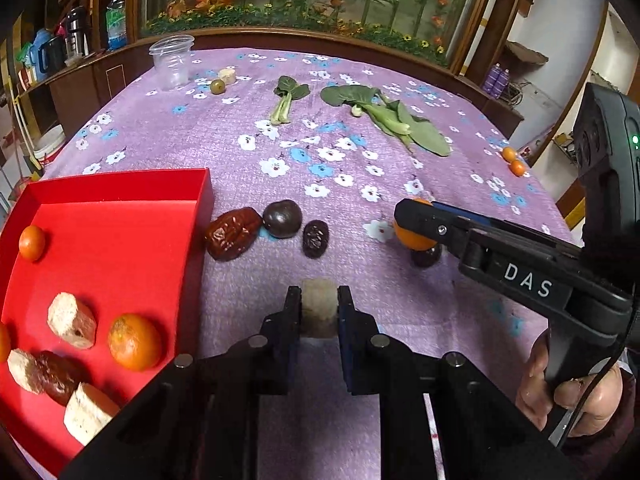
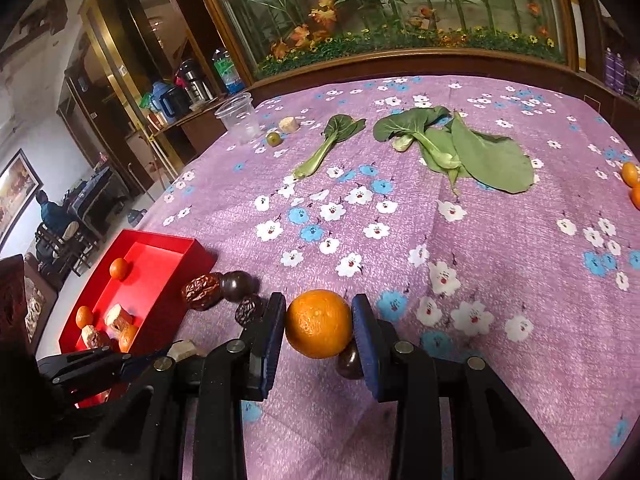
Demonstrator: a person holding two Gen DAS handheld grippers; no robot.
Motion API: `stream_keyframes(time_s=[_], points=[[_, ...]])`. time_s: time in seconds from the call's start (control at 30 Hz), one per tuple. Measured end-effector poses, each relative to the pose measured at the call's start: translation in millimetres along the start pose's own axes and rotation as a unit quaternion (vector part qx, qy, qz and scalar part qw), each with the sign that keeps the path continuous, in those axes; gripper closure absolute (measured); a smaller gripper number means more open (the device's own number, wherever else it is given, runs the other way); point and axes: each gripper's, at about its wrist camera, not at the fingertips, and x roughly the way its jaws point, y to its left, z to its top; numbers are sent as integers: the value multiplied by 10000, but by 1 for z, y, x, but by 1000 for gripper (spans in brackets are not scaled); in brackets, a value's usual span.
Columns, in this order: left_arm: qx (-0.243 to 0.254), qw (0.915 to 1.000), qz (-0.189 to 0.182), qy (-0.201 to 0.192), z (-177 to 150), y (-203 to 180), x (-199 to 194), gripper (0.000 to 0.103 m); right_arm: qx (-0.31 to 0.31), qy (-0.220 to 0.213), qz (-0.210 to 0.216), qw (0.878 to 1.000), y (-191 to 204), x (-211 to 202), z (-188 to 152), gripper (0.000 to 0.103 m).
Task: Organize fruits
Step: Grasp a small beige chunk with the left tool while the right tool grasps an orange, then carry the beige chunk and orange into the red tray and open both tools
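Left gripper [image 1: 319, 312]: closed on a pale cork-like fruit chunk [image 1: 319, 307], pads pressed against both its sides, just right of the red tray.
Right gripper [image 2: 319, 326]: clamped on an orange [image 2: 319, 323], one pad on each side, low over the cloth.
Red tray [image 1: 120, 188]: near left; holds oranges, pale chunks and a dark date.
Loose fruit, near: a wrinkled red date [image 1: 233, 233] touching the tray's wall, a dark round fruit [image 1: 282, 218] and a small dark date [image 1: 315, 238] just right of it; another dark round fruit [image 2: 349, 361] under the held orange.
Far left: clear plastic cup [image 1: 173, 61], small green fruit [image 1: 217, 86], pale chunk beside it.
Far centre: leafy greens [image 1: 384, 114].
Right edge: two small oranges [image 1: 513, 161].
Surface: purple flowered tablecloth [image 1: 340, 168].
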Motion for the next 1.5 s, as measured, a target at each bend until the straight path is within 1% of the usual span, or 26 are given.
stream_keyframes(time_s=[0.2, 0.33, 0.77, 1.17, 1.5], points=[[25, 9999, -150, -74, -8, -5, -14, 87, -62, -27, -58, 10000, 8, -17, -9, 66], [47, 9997, -184, -133, -13, -6, -23, 87, -93, -80, -63, 9999, 15, -29, -17, 66], [-93, 9986, -313, -426, -28, 7, -64, 87, -135, -208, 44, 9997, 44, -61, -41, 66], [-489, 9953, -324, -771, -45, 45, -108, 87, -528, -258, 233, 9980, 95, -77, -53, 66], [-956, 9894, -203, -1074, -48, 90, -134, 87, -999, -250, 400, 9939, 141, -79, -54, 66]])
